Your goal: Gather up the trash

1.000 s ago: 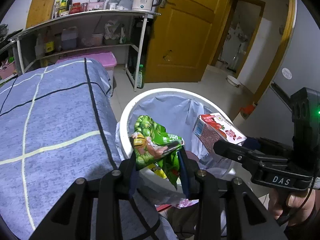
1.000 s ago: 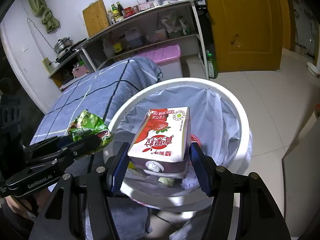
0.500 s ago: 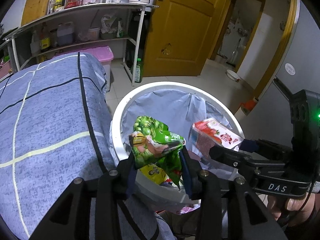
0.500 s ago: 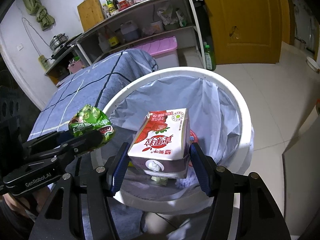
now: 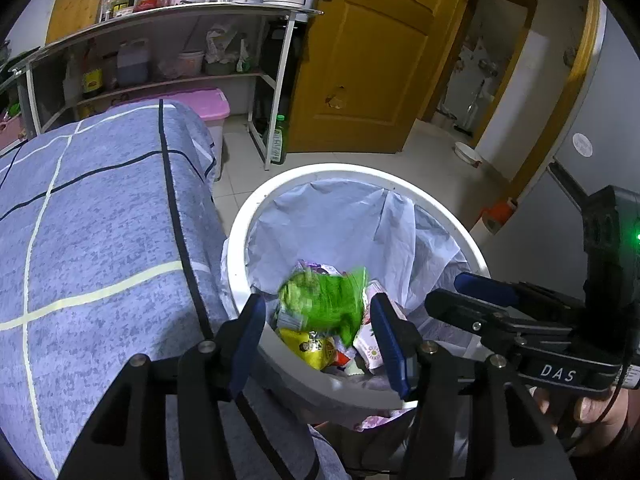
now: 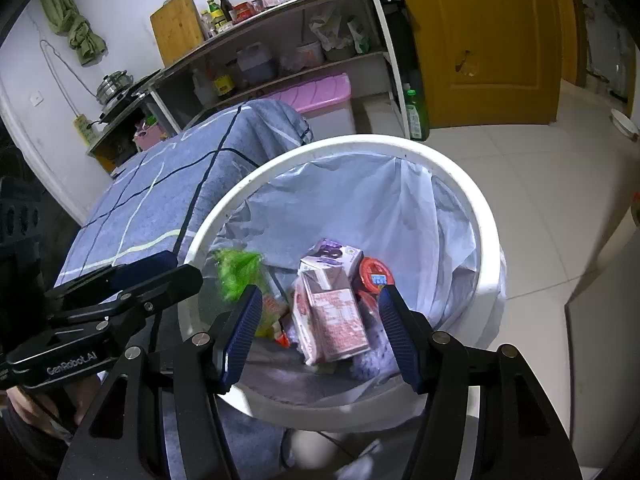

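- Landmark: a white trash bin lined with a pale bag, standing on a tiled floor hard against a bed with a blue checked cover.
- Left claw hovers over the bin's near rim. Its jaws have just been opening and stand released; a green snack wrapper, blurred as if falling, sits between them but free of the pads.
- Right claw also hangs over the bin, spread wide and empty. A strawberry milk carton lies below it inside the bin, among other wrappers and a red lid.
- Judged step: dropping trash into the bin; both pieces look let go.
- Next move likely calls for lifting both claws clear and looking for more rubbish.
- Beyond the bin: a cluttered shelf rack, a pink storage box and a yellow door.
- The two claws sit close together over the bin and could knock each other.
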The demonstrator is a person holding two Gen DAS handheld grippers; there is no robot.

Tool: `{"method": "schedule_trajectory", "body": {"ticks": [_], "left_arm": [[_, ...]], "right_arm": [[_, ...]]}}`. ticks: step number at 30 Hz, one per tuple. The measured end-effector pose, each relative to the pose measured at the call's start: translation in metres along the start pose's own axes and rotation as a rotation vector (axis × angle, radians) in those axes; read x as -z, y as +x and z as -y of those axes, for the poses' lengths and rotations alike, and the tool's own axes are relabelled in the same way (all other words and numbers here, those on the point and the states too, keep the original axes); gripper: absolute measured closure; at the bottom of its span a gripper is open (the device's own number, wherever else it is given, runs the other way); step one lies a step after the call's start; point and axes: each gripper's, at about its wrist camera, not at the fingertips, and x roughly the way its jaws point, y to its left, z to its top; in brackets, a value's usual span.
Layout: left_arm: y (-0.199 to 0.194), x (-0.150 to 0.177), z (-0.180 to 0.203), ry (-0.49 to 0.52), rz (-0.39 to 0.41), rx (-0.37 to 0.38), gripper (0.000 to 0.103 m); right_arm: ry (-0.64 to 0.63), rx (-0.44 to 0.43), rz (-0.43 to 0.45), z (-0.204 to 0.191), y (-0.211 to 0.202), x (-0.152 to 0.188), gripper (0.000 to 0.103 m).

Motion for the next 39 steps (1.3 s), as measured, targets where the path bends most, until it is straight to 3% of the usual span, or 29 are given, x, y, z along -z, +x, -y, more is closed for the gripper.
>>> {"method": "schedule_trajectory", "body": {"ticks": [20, 39], "left_arm": [[-0.051, 0.017, 0.003, -0.012, 0.088, -0.01, 0.046], [-0.105, 0.047, 0.012, -0.002, 0.19, -0.067, 0.046]], "right_arm": [[-0.096, -0.001, 0.081, -0.032, -0.046, 0.01, 0.042], [-0.176, 0.0, 0.164, -0.061, -0.088, 0.038, 0.042]]}}
